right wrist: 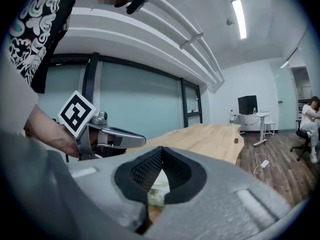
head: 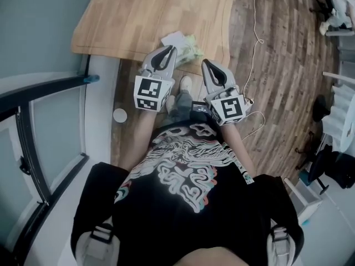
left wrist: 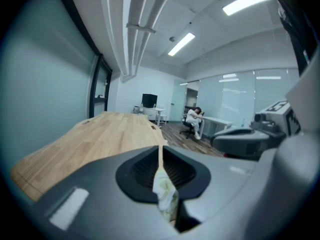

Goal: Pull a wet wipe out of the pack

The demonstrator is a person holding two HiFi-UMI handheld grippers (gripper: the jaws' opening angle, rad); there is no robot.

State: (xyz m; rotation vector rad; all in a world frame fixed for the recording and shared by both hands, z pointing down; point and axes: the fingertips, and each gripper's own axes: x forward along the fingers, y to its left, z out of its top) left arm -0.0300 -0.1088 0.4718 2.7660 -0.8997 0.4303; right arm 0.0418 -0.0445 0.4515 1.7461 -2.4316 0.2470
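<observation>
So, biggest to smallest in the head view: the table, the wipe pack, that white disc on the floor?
1. table
2. wipe pack
3. white disc, though it lies farther from the camera

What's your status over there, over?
Both grippers shut, nothing gripped: left, right. Wipe pack lies at the table edge, just ahead of them. Nothing in the way.

I see the wipe pack (head: 188, 50) lying flat on the wooden table (head: 138, 15), right at its near edge. It's a soft, pale green packet with crinkled film. A white piece (head: 173, 39) sticks out at its left end; I can't tell whether that's a wipe or the flap.
</observation>
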